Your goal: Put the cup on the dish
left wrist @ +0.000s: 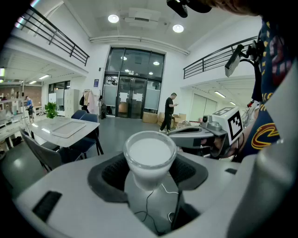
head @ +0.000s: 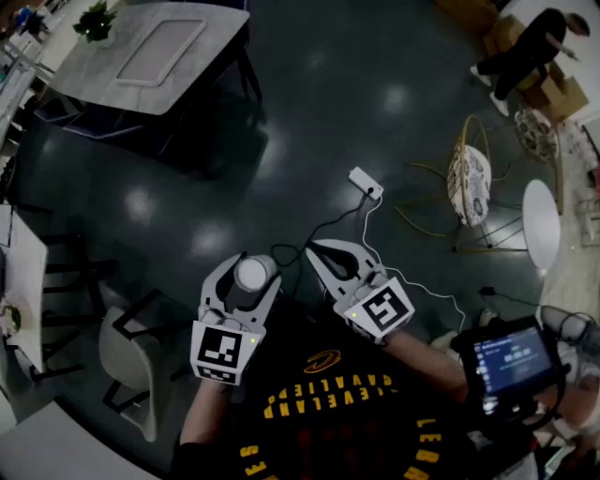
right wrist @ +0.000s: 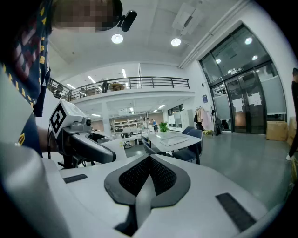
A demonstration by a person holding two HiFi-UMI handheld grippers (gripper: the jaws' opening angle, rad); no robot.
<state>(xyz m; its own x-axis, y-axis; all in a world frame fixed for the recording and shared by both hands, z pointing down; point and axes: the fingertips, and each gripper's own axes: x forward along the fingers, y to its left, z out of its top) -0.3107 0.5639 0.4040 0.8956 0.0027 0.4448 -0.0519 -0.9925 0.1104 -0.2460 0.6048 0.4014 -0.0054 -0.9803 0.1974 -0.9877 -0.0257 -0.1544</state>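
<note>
The left gripper (head: pixel 251 266) clamps a smooth white tapered cup (left wrist: pixel 150 155), round translucent rim up, between its ribbed dark pads (left wrist: pixel 187 171), above the glossy floor (head: pixel 309 112). The right gripper (head: pixel 322 251) is closed, empty.

A grey worktop (head: pixel 89 64) at the upper left carries a flat tray (head: pixel 161 47) and a potted plant (head: pixel 97 21). A white power strip (head: pixel 366 182) lies with its cable on the dark glossy floor (head: pixel 309 103). A wire chair (head: pixel 469 183) stands to the right. Farther off, a person in dark clothes (left wrist: pixel 170 111) stands near glass doors (left wrist: pixel 132 95).
</note>
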